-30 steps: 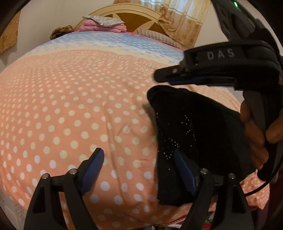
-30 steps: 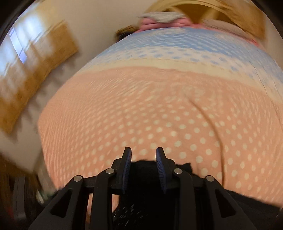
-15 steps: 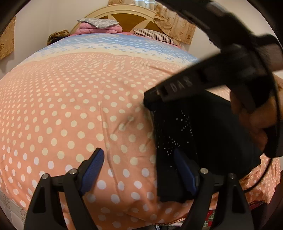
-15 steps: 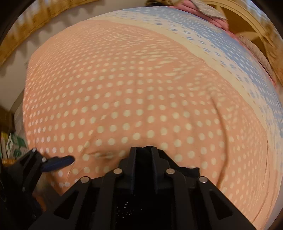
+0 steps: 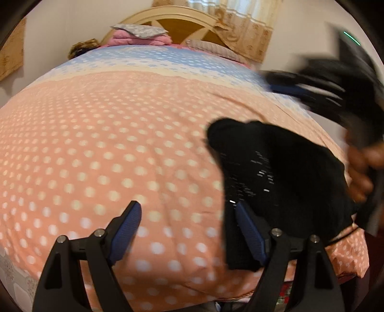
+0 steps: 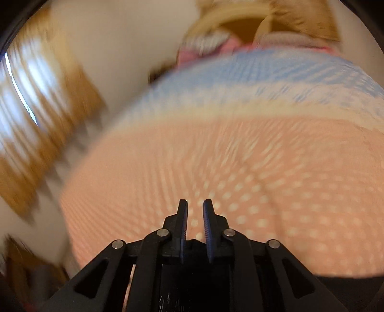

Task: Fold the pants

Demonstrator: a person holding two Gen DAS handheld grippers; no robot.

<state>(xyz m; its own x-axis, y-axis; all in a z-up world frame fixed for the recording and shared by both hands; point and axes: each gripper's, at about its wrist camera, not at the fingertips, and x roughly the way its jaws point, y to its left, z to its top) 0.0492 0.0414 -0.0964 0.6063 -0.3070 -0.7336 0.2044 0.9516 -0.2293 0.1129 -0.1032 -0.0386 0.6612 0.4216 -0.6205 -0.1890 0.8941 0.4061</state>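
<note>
The black pants (image 5: 276, 172) lie folded into a compact bundle on the right of the polka-dot bedspread (image 5: 108, 144). My left gripper (image 5: 186, 204) hovers low, open wide, its right finger (image 5: 249, 230) over the bundle's left edge and its left finger over bare bedspread. My right gripper (image 5: 288, 88) is blurred at the upper right, lifted clear of the pants, with a hand (image 5: 360, 172) on its handle. In the right wrist view the right gripper (image 6: 195, 201) is almost shut, a thin slit with only bedspread showing through. A dark strip of pants (image 6: 340, 288) shows below it.
The bedspread turns blue (image 5: 148, 57) toward the wooden headboard (image 5: 182, 21). Folded pink blankets with a grey pillow (image 5: 139, 36) sit there. Patterned curtains (image 5: 244, 26) hang behind. The bed's near edge (image 5: 348, 259) drops off just past the pants.
The right gripper closed at the bundle's far corner, then lifted up and to the right, away from the pants. The left gripper stayed where it was, still open.
</note>
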